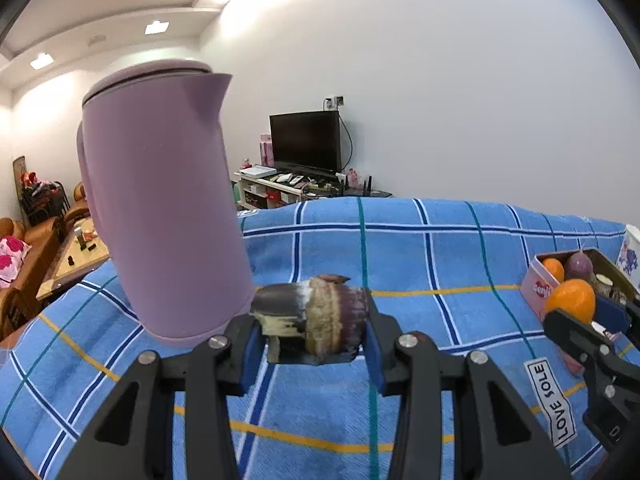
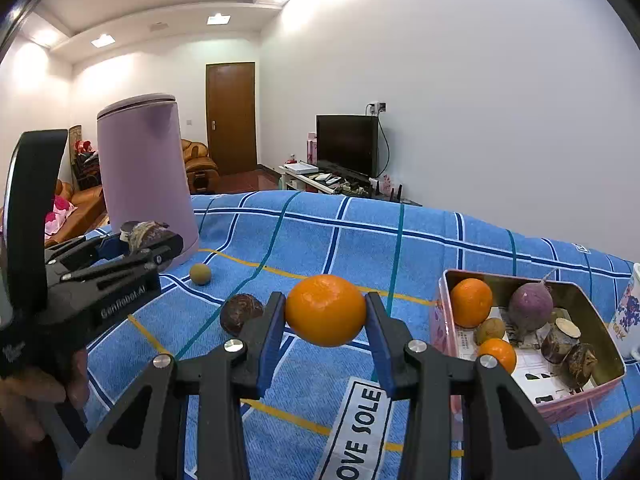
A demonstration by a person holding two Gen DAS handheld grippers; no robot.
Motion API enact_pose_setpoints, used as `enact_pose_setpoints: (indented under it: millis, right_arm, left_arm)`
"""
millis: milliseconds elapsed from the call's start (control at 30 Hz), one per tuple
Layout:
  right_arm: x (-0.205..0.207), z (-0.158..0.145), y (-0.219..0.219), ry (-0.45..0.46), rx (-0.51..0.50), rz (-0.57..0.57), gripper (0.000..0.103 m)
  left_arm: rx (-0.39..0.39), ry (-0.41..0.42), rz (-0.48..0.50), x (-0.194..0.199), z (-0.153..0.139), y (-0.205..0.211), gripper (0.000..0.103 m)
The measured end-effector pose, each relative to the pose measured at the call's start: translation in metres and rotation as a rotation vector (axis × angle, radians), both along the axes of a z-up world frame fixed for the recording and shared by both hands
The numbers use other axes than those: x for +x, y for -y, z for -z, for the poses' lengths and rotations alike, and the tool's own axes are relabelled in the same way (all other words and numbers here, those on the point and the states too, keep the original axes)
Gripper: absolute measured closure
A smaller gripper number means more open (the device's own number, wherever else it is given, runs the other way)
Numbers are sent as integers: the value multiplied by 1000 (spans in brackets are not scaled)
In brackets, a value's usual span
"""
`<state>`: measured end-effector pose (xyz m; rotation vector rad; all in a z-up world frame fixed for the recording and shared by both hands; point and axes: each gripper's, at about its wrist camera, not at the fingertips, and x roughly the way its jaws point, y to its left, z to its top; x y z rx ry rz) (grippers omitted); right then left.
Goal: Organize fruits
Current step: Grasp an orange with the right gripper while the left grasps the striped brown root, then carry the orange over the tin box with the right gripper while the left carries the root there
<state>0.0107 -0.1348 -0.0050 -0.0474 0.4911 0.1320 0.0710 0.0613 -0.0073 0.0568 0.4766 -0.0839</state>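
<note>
My left gripper (image 1: 314, 328) is shut on a dark, brown-banded sugarcane chunk (image 1: 316, 316), held above the blue checked cloth. From the right wrist view the same left gripper (image 2: 140, 240) shows at the left beside the kettle, still carrying that chunk (image 2: 148, 234). My right gripper (image 2: 326, 312) is shut on an orange mandarin (image 2: 326, 310), lifted off the cloth just left of the pink tin box (image 2: 444, 320). The box holds two mandarins, a purple round fruit (image 2: 530, 306), a small brown fruit and cane pieces. A dark round fruit (image 2: 240, 312) and a small tan fruit (image 2: 200, 273) lie on the cloth.
A tall lilac kettle (image 1: 160, 200) stands on the cloth at the left, close to the left gripper. A white printed mug (image 2: 630, 312) stands right of the box. A "LOVE SOLE" label (image 2: 356, 432) is sewn onto the cloth. A person's hand (image 2: 36, 392) holds the left gripper's handle.
</note>
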Motion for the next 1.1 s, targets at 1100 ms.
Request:
enact_pose_setpoints:
  millis: [1100]
  right_arm:
    - [-23,1,56,-26,-19,40,61]
  left_arm:
    - [52,-20,82,-35,-3,77,59]
